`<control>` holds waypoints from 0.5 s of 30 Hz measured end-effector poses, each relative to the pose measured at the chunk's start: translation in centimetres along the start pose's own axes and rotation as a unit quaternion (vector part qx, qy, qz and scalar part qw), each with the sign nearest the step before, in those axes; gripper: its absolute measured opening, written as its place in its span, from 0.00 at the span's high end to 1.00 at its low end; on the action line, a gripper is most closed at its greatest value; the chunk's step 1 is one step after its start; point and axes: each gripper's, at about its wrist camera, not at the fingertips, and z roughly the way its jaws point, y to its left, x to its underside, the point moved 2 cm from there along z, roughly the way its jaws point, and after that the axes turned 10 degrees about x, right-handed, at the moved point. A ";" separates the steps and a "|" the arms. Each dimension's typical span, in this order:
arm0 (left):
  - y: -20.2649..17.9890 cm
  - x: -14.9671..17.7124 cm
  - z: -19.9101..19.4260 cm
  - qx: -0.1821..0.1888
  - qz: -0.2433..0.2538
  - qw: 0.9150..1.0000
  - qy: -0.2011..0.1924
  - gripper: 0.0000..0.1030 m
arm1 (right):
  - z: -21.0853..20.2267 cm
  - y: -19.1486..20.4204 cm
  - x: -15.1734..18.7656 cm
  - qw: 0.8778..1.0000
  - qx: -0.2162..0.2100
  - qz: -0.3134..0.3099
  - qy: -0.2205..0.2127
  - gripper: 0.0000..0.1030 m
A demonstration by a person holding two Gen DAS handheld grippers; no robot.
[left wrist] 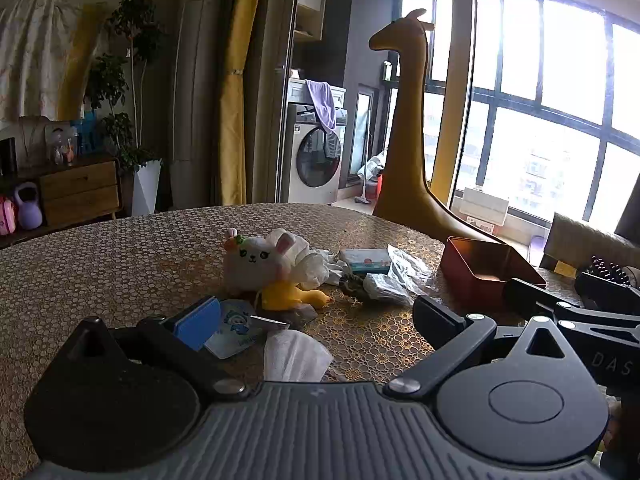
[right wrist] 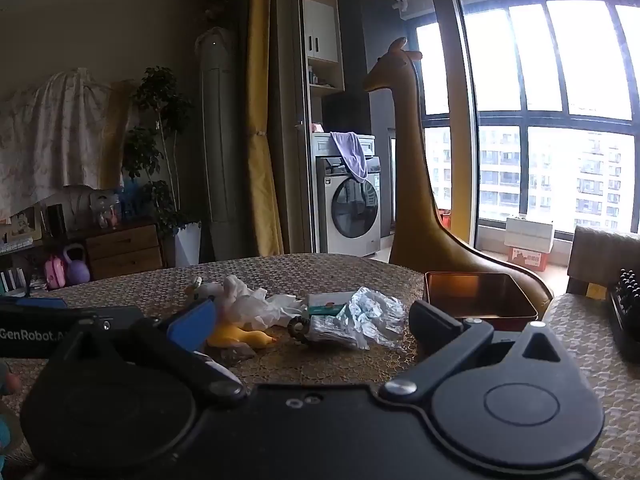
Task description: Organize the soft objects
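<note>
Covering the round table (left wrist: 120,264), a honeycomb-patterned cloth faces bright windows (left wrist: 560,80).

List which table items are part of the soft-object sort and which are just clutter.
Job: plush bunny, yellow duck toy, white cloth, red tin.
Lying about: crumpled foil wrapper, small card box, hairbrush.

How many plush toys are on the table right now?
2 that I can make out: the white bunny plush mid-table, and the yellow plush lying just in front of it. The crumpled white cloth may hide others.
</note>
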 end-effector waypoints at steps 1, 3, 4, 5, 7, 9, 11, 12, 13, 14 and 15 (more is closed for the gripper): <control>0.0 0.0 0.0 0.001 -0.001 1.000 0.001 0.00 | 0.0 0.0 0.0 1.000 0.000 0.000 0.001 0.00; -0.1 -0.1 0.0 0.001 -0.001 1.000 0.001 0.00 | 0.0 -0.1 -0.1 1.000 0.000 0.000 0.000 0.00; -0.1 -0.1 0.0 0.000 0.000 1.000 0.001 0.00 | 0.0 -0.1 -0.1 1.000 0.001 0.000 -0.001 0.00; -0.1 -0.1 0.0 0.000 0.000 1.000 0.002 0.00 | 0.0 0.0 0.0 1.000 0.002 0.000 -0.001 0.00; 0.0 -0.1 0.0 0.001 -0.001 1.000 0.002 0.00 | 0.0 -0.1 0.0 1.000 0.002 0.000 -0.001 0.00; -0.1 -0.1 0.0 0.001 -0.001 1.000 0.002 0.00 | 0.0 -0.1 0.0 1.000 0.001 0.001 -0.001 0.00; 0.0 -0.1 0.0 0.000 -0.001 1.000 0.001 0.00 | 0.0 0.0 0.0 1.000 0.002 0.000 -0.001 0.00; 0.0 -0.1 0.0 0.001 -0.001 1.000 0.001 0.00 | -0.1 0.0 0.0 1.000 0.002 -0.001 -0.001 0.00; -0.1 -0.1 0.0 0.001 0.000 1.000 0.000 0.00 | 0.0 0.0 0.0 1.000 0.001 0.000 -0.001 0.00; -0.1 -0.2 0.0 0.001 0.001 1.000 0.000 0.00 | 0.0 0.0 0.0 1.000 0.002 0.000 -0.001 0.00; -0.1 -0.2 -0.1 0.001 0.002 1.000 -0.002 0.00 | 0.0 -0.1 0.0 1.000 0.003 0.000 -0.001 0.00</control>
